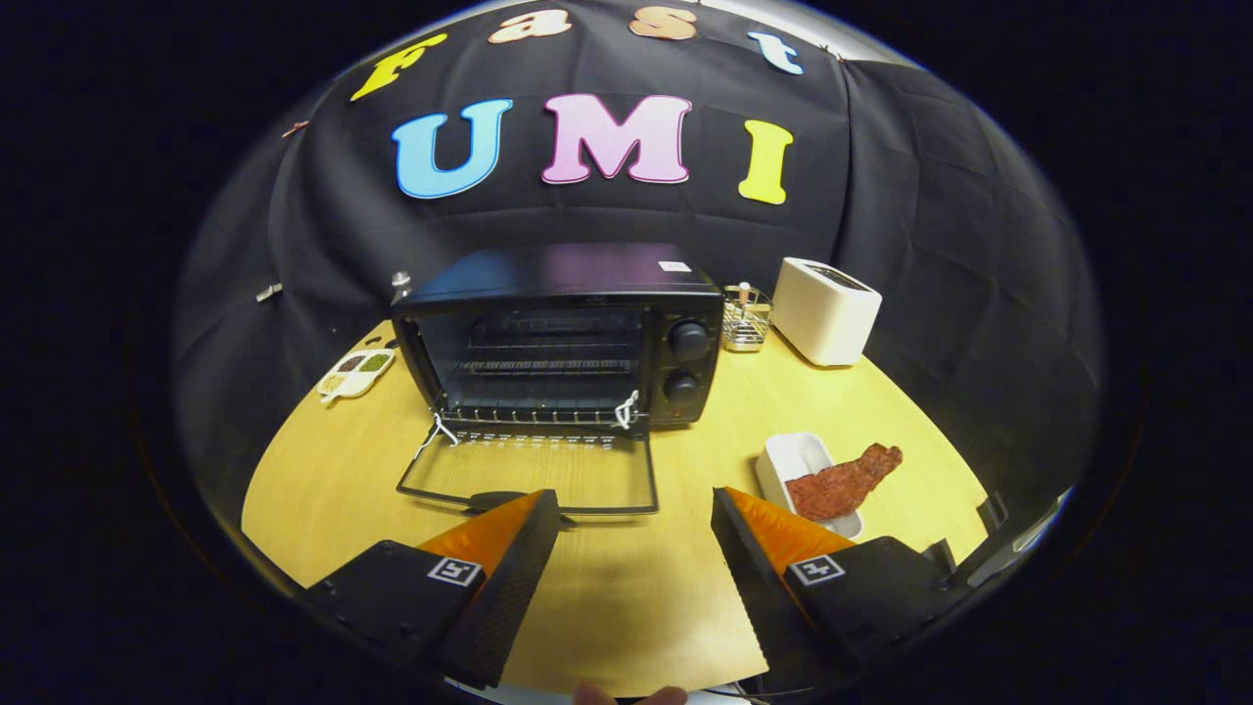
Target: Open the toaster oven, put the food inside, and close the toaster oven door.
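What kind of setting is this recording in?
Probably a staged kitchen-counter booth: a toaster oven with its door down, a white toaster and a dish of meat on a wooden table. The hand-held gripper is open.

No word or number can be read here. The oven (558,333) bears a small pale sticker (674,266) on its top and a faint mark on the strip above its door opening, but both are too small and blurred to make out. Each finger (509,558) of the gripper (636,504), the two standing wide apart with nothing between them, carries a square black-and-white marker (454,571) near its base, showing a blocky coded pattern and not letters or figures.
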Demonstrator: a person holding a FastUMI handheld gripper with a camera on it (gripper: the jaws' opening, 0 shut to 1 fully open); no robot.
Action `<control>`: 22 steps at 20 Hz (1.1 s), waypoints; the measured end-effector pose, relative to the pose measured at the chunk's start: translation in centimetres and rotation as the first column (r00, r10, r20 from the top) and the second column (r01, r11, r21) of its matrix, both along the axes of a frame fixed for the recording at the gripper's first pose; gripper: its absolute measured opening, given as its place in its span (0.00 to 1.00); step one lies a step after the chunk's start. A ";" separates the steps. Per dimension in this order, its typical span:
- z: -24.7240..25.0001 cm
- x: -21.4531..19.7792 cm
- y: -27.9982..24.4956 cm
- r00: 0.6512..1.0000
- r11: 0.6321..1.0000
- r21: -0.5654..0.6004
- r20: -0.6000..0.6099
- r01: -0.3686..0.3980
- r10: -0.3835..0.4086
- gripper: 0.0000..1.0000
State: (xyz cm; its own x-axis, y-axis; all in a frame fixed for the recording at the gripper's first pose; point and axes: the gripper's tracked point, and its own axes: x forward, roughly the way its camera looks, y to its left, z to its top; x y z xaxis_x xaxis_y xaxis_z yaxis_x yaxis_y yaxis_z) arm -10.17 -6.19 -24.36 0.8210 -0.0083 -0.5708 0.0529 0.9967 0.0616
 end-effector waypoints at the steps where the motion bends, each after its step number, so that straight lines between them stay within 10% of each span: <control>1: 0.5 0.1 -1.5 1.000 1.000 0.015 -0.013 -0.016 0.016 0.97; 6: 0.7 -0.4 -8.5 0.979 0.984 0.135 -0.155 -0.115 0.135 1.00; 22: -7.9 1.5 -21.4 0.841 0.886 0.458 -0.448 -0.074 0.302 0.99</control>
